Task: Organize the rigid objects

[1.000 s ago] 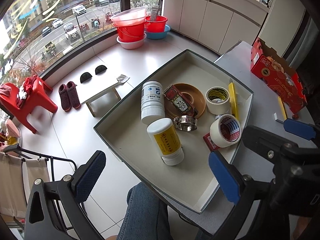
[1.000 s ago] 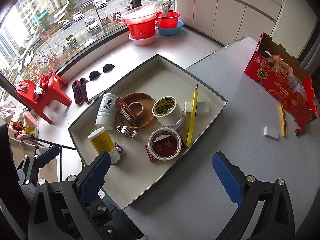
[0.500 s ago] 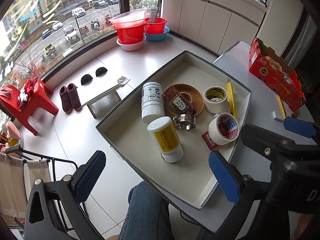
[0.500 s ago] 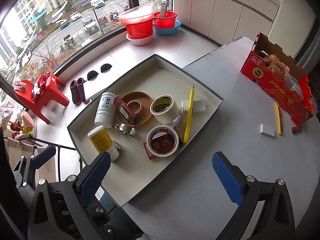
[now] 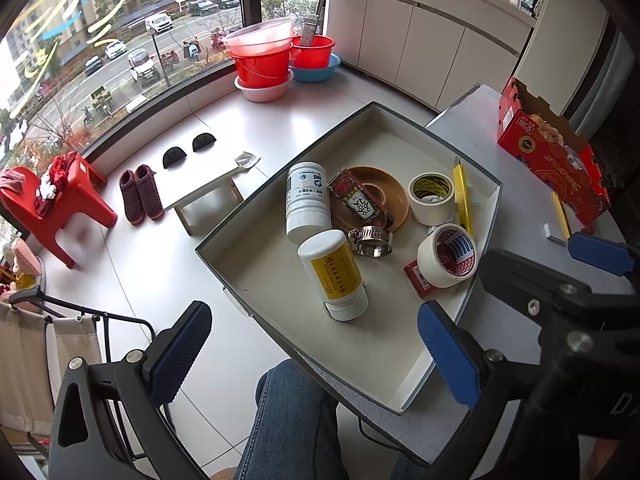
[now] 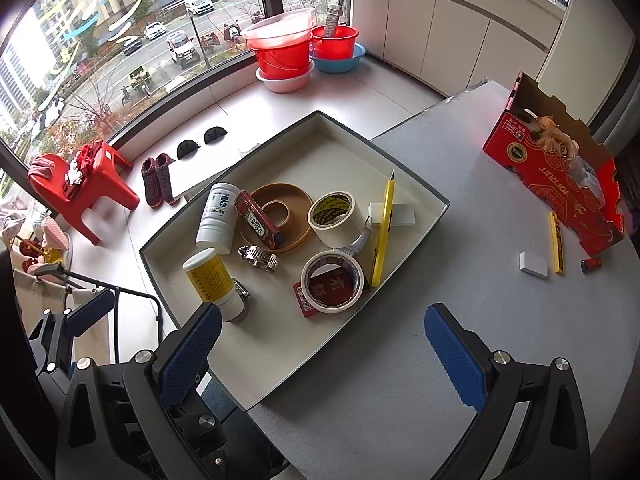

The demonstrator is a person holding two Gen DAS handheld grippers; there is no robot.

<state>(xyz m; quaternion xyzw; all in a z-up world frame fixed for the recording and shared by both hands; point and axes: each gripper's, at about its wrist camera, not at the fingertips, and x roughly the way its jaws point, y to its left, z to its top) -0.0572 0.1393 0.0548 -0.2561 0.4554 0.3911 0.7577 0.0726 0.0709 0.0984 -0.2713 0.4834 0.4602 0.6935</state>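
Note:
A shallow box tray (image 6: pixel 436 216) (image 5: pixel 486 232) on the grey table holds two white bottles, one with a yellow label (image 6: pixel 210 278) (image 5: pixel 334 270), two tape rolls (image 6: pixel 334 280) (image 6: pixel 334 214), a brown dish (image 6: pixel 296 200), a metal clamp (image 6: pixel 259 258) and a yellow pen (image 6: pixel 384 228). On the table right of it lie a white block (image 6: pixel 533 265), a yellow stick (image 6: pixel 556 246) and a small red item (image 6: pixel 592 263). My left gripper (image 5: pixel 316 348) is open and empty above the tray's near edge. My right gripper (image 6: pixel 320 352) is open and empty above the tray's near corner.
A red cardboard box (image 6: pixel 560 176) stands at the table's far right. The tray overhangs the table's left edge. Below on the floor are a red stool (image 6: pixel 86 184), slippers, a low white table and red buckets (image 6: pixel 284 52). A denim-clad leg (image 5: pixel 288 420) is below the tray.
Both grippers have drifted slightly; the tray and its contents sit a little further left in the right wrist view. Both stay open and empty.

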